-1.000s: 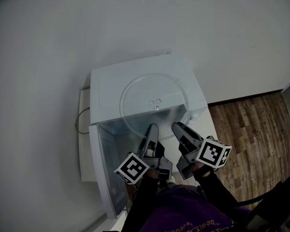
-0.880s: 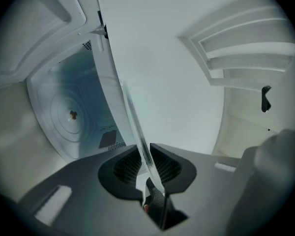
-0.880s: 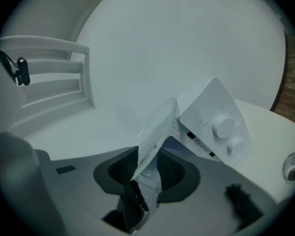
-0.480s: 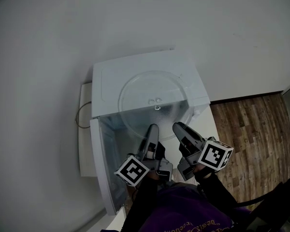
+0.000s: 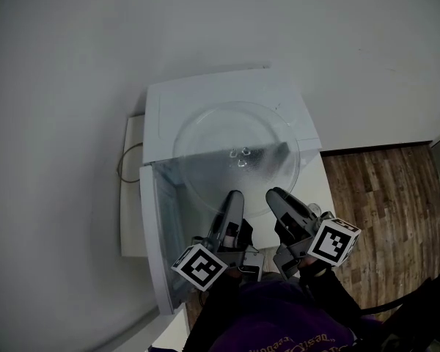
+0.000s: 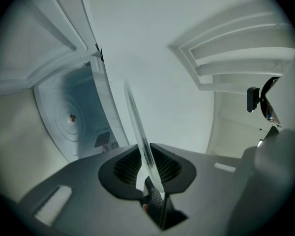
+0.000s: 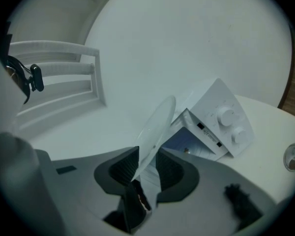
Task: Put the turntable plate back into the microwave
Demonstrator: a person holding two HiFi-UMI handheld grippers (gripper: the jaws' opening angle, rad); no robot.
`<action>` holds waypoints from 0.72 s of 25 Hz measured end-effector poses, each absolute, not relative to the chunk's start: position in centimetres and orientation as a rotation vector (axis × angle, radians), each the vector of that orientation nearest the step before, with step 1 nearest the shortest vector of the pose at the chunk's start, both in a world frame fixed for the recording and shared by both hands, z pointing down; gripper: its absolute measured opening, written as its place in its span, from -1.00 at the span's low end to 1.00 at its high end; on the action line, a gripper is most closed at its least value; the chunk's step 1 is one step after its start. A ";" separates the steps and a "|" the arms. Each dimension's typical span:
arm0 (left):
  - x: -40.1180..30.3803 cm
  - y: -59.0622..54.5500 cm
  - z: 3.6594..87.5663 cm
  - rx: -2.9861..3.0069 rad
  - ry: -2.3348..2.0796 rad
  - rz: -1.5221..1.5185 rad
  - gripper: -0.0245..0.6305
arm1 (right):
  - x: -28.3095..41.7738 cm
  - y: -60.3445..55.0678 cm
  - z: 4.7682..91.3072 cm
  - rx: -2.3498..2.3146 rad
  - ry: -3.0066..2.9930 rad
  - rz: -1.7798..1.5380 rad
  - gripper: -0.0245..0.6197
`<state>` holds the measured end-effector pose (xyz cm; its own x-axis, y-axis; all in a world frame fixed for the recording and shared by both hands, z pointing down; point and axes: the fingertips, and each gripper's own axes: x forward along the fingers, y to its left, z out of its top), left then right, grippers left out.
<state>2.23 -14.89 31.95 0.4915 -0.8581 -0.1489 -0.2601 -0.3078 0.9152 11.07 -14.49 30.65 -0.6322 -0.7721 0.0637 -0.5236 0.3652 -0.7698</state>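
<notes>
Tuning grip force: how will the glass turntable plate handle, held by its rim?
The turntable plate looks like clear glass: probably stiff, brittle, heavy. Smooth rim may slip. With left gripper and right gripper pinching only its near edge, it could tip forward.

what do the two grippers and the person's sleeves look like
Both the left gripper and right gripper are dark grey with long tapering jaws, each carrying a white cube printed with black square markers. The sleeves are black, beside a purple garment.
</notes>
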 end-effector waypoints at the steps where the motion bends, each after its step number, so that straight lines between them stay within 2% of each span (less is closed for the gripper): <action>1: 2.1 -14.4 31.9 1.825 -0.942 -0.824 -0.74 | 11.0 -14.1 30.6 -1.139 2.333 -1.134 -0.56; 18: 1.7 -7.6 31.4 1.803 -0.981 -0.927 -0.75 | 10.4 -8.0 29.8 -1.027 2.452 -1.106 -0.56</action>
